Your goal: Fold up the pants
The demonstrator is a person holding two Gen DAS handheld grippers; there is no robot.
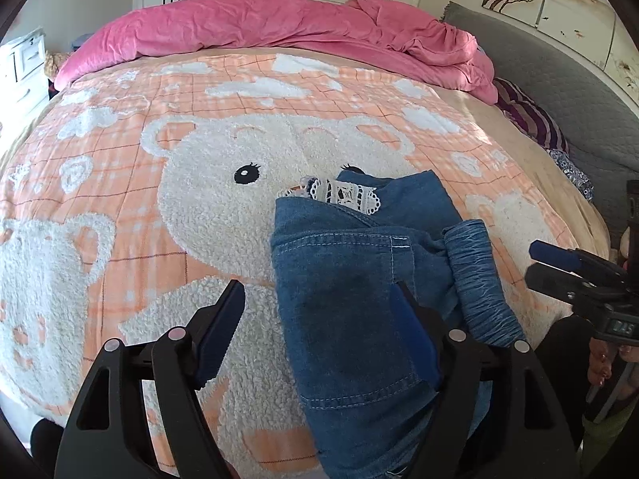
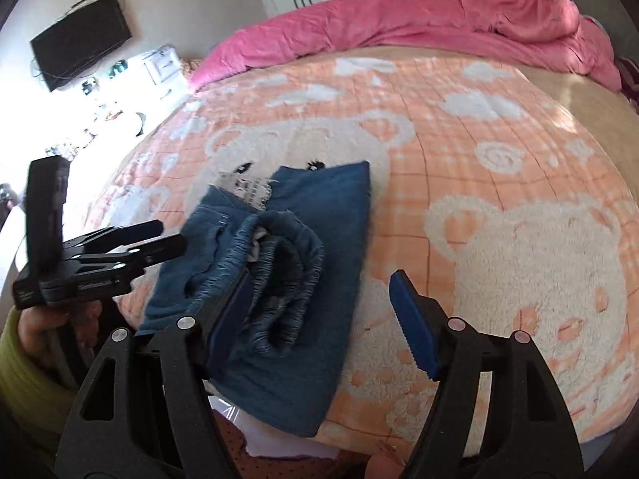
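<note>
- Setting: a bedroom. The work surface is a bed covered by a peach blanket (image 1: 120, 167) printed with white fleece bears; a pink duvet (image 1: 279, 24) is bunched along the blanket's far edge, with white wardrobes behind it. A dark wall screen (image 2: 82, 50) shows in the right wrist view.
- Task item: the denim pants (image 1: 347, 299) lie on the blanket over the big bear's face, already folded into a compact stack. White lace trim (image 1: 347, 195) shows at the stack's far end, and the gathered elastic waistband (image 2: 275, 279) is at the near end.
- Long axis: the stack runs away from the person, from the near edge of the blanket toward the duvet.
- Left gripper (image 1: 319, 339): fingers wide apart, holding nothing. Its right finger overlaps the near part of the stack; its left finger is over bare blanket, clear of the stack.
- Right gripper (image 2: 319, 315): fingers wide apart, holding nothing. Its left finger is at the waistband; its right finger is over bare blanket.
- Key relation: the stack lies ahead of and between the two grippers. Both look equally near; neither has closed on cloth.
- Judgement: the fold looks nearly complete; a final tuck or press of the waistband probably remains.
- Writing: small characters on the right gripper's body in the left wrist view are too blurred to read. No brand is visible on the pants.
</note>
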